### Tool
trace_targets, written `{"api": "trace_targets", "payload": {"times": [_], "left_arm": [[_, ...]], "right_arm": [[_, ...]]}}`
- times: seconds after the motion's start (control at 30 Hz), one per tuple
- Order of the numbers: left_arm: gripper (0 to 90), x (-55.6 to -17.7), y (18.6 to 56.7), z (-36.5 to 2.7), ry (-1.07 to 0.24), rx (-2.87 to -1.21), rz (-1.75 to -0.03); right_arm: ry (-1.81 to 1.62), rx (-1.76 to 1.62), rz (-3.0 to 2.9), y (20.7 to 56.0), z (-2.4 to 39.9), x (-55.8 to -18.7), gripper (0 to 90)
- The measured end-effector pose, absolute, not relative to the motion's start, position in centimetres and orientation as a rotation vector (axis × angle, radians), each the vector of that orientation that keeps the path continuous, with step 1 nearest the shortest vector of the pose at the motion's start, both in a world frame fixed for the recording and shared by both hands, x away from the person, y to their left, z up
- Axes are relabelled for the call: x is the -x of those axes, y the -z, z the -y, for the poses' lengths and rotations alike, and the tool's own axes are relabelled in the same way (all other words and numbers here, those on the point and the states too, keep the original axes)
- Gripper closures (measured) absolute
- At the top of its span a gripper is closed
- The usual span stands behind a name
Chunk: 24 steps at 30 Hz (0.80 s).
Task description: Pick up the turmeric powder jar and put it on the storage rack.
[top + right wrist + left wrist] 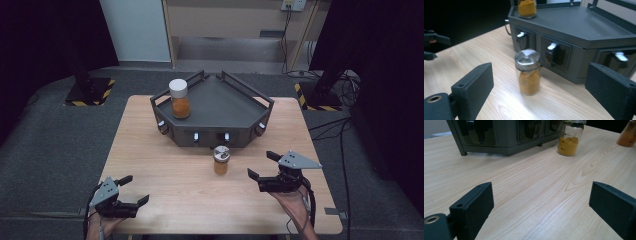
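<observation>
Ahead of the right gripper [539, 87], whose jaws stand wide apart and hold nothing, the small spice jar [527, 72] with a metal lid stands upright on the wooden table [165, 165], near but untouched, just before the dark rack [220, 107].

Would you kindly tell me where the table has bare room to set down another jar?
The widest bare wood lies between the left tongs and the small jar, in front of the rack. A strip left of the rack is bare too. The rack's top is free right of the white-lidded jar. It is crowded between the small jar and the right tongs.
</observation>
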<state>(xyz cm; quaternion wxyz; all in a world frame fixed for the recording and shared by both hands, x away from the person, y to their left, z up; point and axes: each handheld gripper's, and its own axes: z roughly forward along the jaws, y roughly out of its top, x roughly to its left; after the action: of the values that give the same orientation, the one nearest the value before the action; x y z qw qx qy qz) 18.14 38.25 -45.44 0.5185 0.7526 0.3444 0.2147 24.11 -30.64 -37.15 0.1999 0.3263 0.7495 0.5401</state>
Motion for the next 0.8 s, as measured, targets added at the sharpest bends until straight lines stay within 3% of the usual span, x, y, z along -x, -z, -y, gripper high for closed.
{"api": "trace_targets", "payload": {"times": [0.8], "left_arm": [[5.1, -18.4, 45.5, -38.2, -0.498, -1.808, -0.808]], "right_arm": [[-1.486, -0.875, -2.176, 37.6, 27.1, -27.7, 8.6]]}}
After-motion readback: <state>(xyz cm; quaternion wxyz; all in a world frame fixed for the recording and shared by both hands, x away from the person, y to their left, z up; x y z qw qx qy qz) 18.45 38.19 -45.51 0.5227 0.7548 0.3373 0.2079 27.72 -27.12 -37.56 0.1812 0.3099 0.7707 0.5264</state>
